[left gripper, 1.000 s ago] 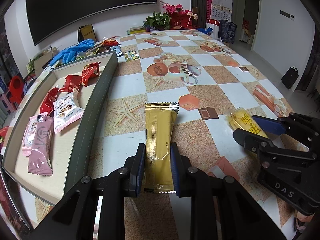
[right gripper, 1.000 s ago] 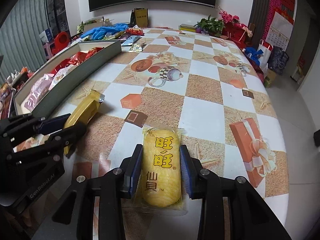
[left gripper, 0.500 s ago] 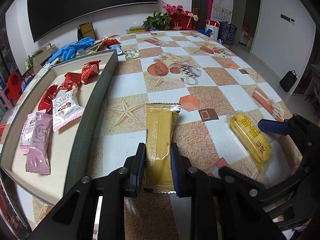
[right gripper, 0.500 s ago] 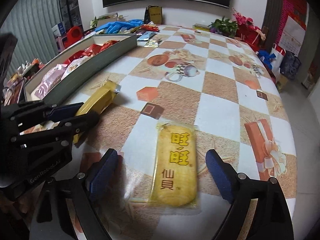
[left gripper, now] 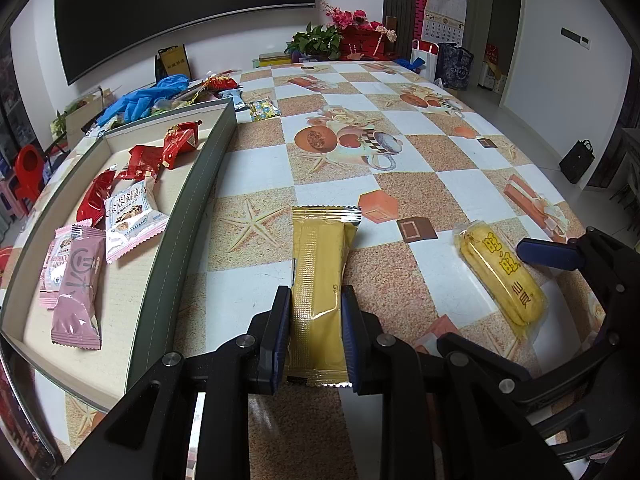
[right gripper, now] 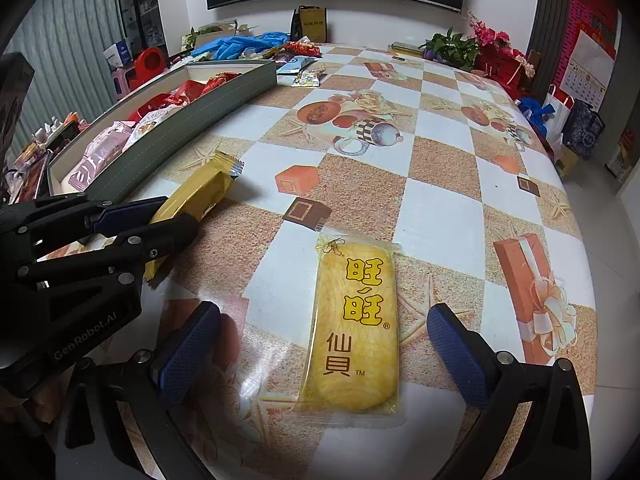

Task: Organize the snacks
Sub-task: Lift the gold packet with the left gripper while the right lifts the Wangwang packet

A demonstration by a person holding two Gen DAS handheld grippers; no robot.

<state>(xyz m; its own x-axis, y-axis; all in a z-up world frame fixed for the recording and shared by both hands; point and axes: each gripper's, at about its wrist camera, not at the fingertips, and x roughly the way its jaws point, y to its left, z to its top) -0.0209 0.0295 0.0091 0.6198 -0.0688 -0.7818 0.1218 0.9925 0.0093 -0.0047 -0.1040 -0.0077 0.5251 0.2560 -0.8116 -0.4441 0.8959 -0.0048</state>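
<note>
My left gripper [left gripper: 315, 334] is shut on the near end of a gold snack bar [left gripper: 320, 264], whose far end rests on the patterned table; the same bar [right gripper: 192, 200] shows in the right wrist view between the left gripper's fingers [right gripper: 132, 212]. My right gripper [right gripper: 322, 348] is opening, its blue pads wide apart on either side of a yellow rice cracker pack [right gripper: 356, 328] that lies flat on the table, touched by neither pad. In the left wrist view that cracker pack [left gripper: 500, 276] lies at the right, beside a right fingertip [left gripper: 544, 254].
A long grey tray [left gripper: 188, 216] along the left holds several wrapped snacks, pink, white and red. Blue gloves [left gripper: 140, 98] and loose wrappers lie beyond its far end. Potted flowers [left gripper: 344, 36] stand at the table's far edge. The table edge curves close at the right.
My right gripper has let go of the yellow cracker pack and spread its jaws wide; the pack now lies free on the table. The left gripper and gold bar have not moved.
</note>
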